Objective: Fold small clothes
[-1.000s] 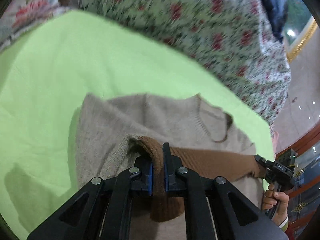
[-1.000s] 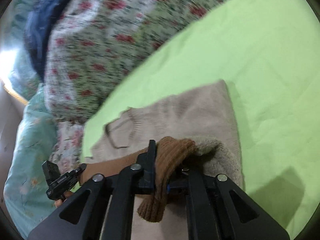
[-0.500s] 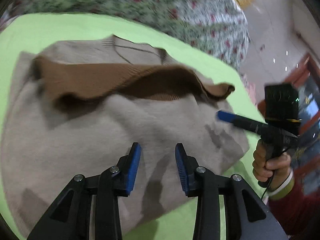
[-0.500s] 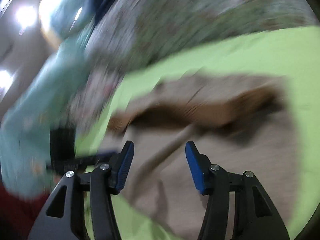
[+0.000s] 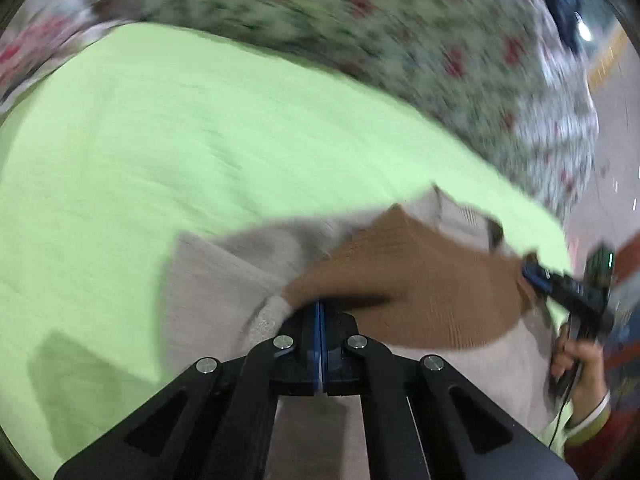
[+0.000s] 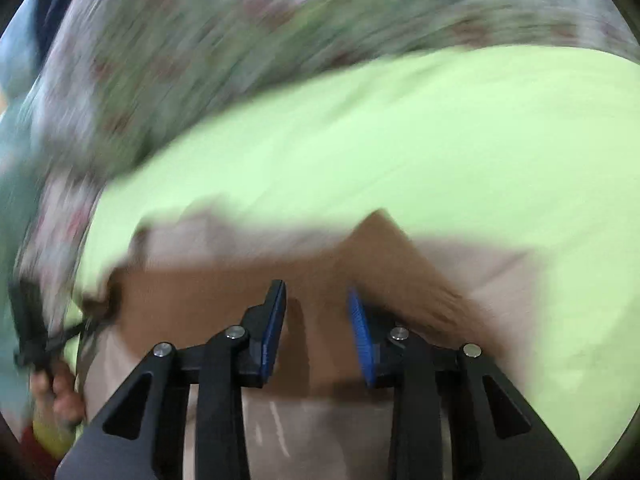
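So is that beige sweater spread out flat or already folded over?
Partly folded. The sweater lies on the green cloth with its brown band turned back across the beige body, not spread flat.

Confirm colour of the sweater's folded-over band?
Brown band on a beige sweater; clearest in the left wrist view.

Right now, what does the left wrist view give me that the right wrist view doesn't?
Left wrist view only: the left gripper with its pads together at the edge of the brown band, the collar notch, and the right gripper side-on at the band's far end.

Right wrist view only: the right gripper's blue pads apart and closing over the band, not yet pressing it.

Both: the beige sweater on the green sheet, floral quilt behind, all motion-blurred.
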The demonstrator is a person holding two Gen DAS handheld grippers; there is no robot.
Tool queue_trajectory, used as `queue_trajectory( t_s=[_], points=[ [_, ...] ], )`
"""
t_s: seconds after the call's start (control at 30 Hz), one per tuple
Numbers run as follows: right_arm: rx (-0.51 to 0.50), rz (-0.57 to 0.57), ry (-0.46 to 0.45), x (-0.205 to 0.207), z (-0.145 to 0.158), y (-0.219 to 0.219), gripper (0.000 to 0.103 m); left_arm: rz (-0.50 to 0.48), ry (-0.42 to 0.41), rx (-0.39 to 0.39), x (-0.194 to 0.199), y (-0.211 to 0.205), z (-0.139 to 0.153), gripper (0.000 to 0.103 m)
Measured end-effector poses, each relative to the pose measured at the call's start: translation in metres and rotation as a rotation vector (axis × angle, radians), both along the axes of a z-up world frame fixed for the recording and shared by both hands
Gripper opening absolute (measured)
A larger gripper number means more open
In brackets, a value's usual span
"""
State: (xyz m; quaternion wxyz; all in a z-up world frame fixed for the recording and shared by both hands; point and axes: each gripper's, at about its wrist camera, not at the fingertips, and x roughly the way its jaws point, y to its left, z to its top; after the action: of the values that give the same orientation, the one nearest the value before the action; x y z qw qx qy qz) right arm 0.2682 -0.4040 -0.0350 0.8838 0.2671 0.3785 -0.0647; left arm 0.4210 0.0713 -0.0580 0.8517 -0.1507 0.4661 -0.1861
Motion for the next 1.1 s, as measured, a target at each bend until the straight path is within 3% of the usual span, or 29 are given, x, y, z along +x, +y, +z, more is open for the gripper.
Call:
queue_trajectory(
  t_s=[0.07, 0.17, 0.27, 0.5, 0.57, 0.7, 0.87, 1.0, 1.1],
  points=[
    [0.009, -0.06, -0.016, -0.019, 0.003, -0.011, 0.033, 0.022, -0.01, -0.013, -0.005, 0.01, 0.0, 0.001],
    [-0.011, -0.047, -0.044, -0.05, 0.012, -0.003, 0.035, 0.057, -0.029, 0.011, -0.029, 0.016, 0.001, 0.001],
    [-0.02, 0.0, -0.072, -0.084, 0.016, 0.02, 0.039, 0.085, -0.025, -0.023, -0.066, 0.03, 0.007, 0.003],
    [0.026, 0.143, -0.063, -0.157, -0.002, 0.08, 0.049, 0.07, -0.043, -0.066, -0.17, 0.031, 0.022, 0.042],
    [-0.006, 0.09, -0.005, -0.177, -0.012, 0.081, 0.05, 0.057, -0.038, -0.08, -0.198, 0.029, 0.022, 0.043],
    [0.021, -0.079, -0.042, -0.22, -0.01, 0.06, 0.05, 0.047, 0.012, -0.131, -0.249, 0.028, 0.013, 0.049],
    [-0.004, -0.104, -0.05, -0.234, 0.005, 0.065, 0.05, 0.068, 0.06, -0.17, -0.279, 0.026, -0.002, 0.058],
    [0.025, -0.072, -0.073, -0.244, 0.013, 0.08, 0.051, 0.091, 0.115, -0.257, -0.282, 0.02, -0.015, 0.069],
    [0.04, -0.051, -0.081, -0.248, 0.014, 0.093, 0.054, 0.106, 0.117, -0.273, -0.278, 0.012, -0.019, 0.078]
  ],
)
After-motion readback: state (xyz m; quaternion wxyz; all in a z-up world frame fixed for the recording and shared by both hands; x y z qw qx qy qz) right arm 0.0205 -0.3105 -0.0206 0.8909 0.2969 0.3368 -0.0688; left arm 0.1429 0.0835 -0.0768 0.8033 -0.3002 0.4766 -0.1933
